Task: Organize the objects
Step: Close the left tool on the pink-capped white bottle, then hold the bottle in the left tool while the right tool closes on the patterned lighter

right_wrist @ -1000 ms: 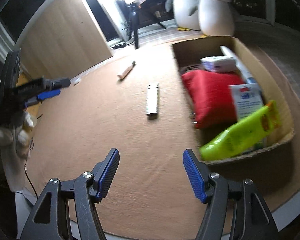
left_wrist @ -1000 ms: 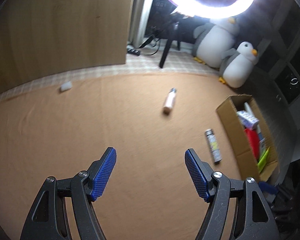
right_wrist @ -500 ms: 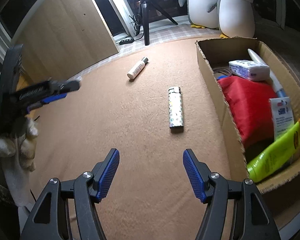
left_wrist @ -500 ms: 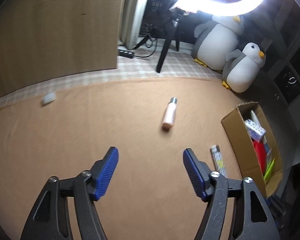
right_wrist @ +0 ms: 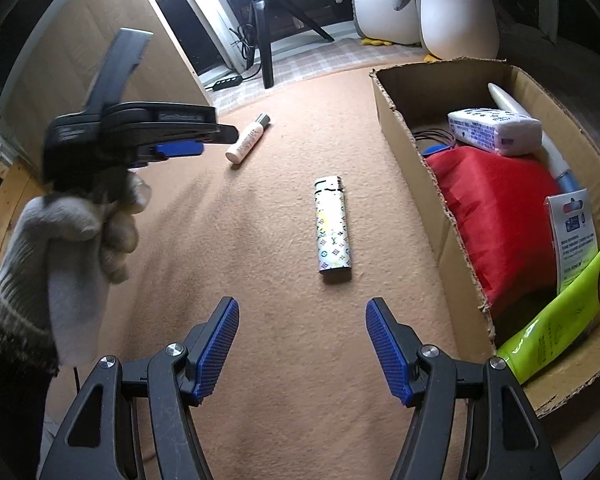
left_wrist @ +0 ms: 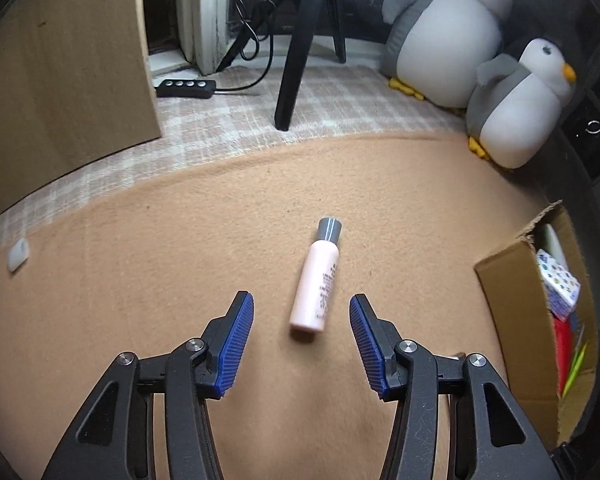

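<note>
pink bottle [left_wrist: 315, 282] lies flat on the tan carpet [left_wrist: 140, 280], grey cap pointing away, just ahead of the left claw [left_wrist: 301, 322], whose jaws are closing with the bottle's base between the tips, not touching. 1 second ago it lay far ahead, jaws wider. right view alone shows the patterned lighter [right_wrist: 332, 229] lying beside the cardboard box [right_wrist: 404, 132], with red pouch [right_wrist: 496, 216], tissue pack [right_wrist: 494, 131] and green tube [right_wrist: 560, 320] inside, plus the gloved hand [right_wrist: 68, 240] gripping the left claw. right claw [right_wrist: 302, 334] half wide, empty, lighter ahead; box now nearer. left view alone shows 2 penguin plushies [left_wrist: 516, 112].
</note>
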